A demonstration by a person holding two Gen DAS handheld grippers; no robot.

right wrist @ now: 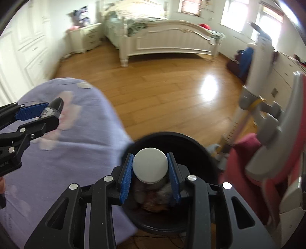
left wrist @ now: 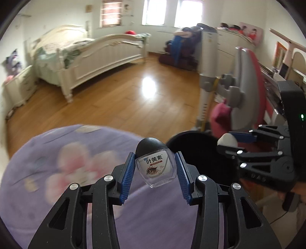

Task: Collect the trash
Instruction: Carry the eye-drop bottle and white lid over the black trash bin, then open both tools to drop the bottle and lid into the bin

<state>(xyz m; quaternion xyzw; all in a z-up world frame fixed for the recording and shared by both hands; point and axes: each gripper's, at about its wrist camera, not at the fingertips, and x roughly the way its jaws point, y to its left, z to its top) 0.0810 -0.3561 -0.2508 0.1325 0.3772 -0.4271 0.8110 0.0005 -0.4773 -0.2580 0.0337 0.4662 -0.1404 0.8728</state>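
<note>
Left wrist view shows the left gripper [left wrist: 155,168] clamped on one eye-drop bottle [left wrist: 154,164] above the purple bedspread [left wrist: 57,162], left of one black trash bin [left wrist: 193,151]. Right wrist view shows the right gripper [right wrist: 150,175] gripping one white-capped bottle [right wrist: 150,165] directly over that bin.

Glossy wooden floor [left wrist: 118,92], cream bed [left wrist: 91,57], bright windows [left wrist: 172,11], white walls.
</note>
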